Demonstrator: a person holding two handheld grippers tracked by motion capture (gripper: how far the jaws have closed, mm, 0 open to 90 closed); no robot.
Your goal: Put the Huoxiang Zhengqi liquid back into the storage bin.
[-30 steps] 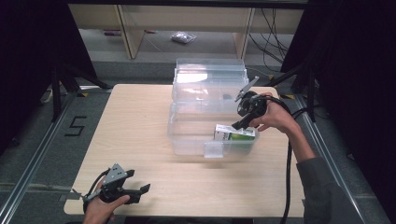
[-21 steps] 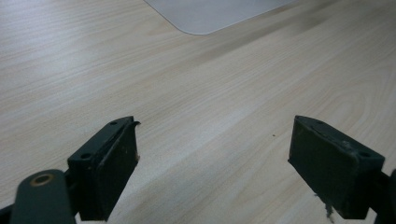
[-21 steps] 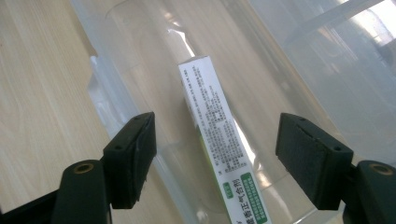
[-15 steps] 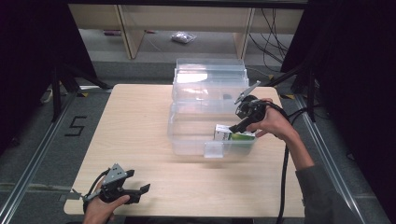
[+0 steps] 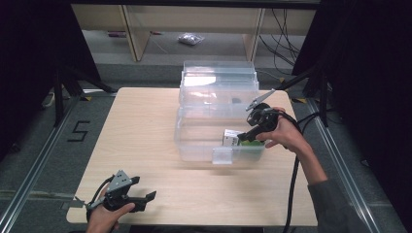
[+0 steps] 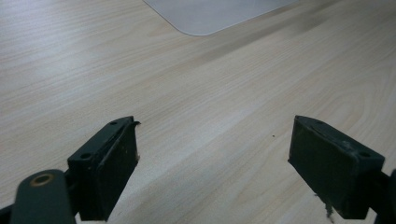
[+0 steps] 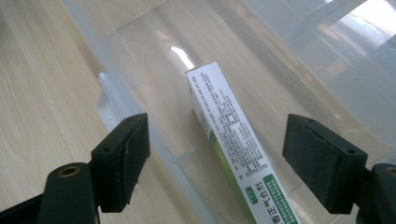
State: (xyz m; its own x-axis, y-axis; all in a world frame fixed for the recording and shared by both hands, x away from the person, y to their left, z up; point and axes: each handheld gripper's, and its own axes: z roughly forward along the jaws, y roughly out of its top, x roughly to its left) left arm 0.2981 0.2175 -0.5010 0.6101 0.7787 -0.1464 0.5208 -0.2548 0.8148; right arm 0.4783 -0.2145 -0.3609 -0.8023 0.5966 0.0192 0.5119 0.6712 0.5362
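My right gripper [image 5: 247, 137] hangs over the near right corner of the clear plastic bin [image 5: 194, 145], its jaws spread wide with nothing between them. In the right gripper view the jaws straddle a long white and green carton [image 7: 229, 140] that lies flat on the bin's floor, below the jaws and untouched by either. In the high view that carton [image 5: 232, 138] sits against the bin's near wall, toward its right end. The bin's near wall and rim stand between my jaws and the desk on the near side, with a small clear latch tab [image 5: 222, 155] sticking out from that wall. The bin's lid [image 5: 218, 80] stands tipped back at the far side; a small dark thing shows through it, too blurred for me to name.

My left gripper [image 5: 145, 198] rests low at the near left corner of the desk [image 5: 141, 126], jaws wide apart over bare wood, well apart from the bin. In the left gripper view a rounded corner of the bin [image 6: 210, 14] shows far ahead.

The desk is pale wood grain. Beyond its far edge are a grey floor, wooden shelf legs [image 5: 133, 34], a small crumpled bag [image 5: 190, 39] and dark cables [image 5: 282, 24]. A "5" [image 5: 80, 131] is marked on the floor left of the desk.
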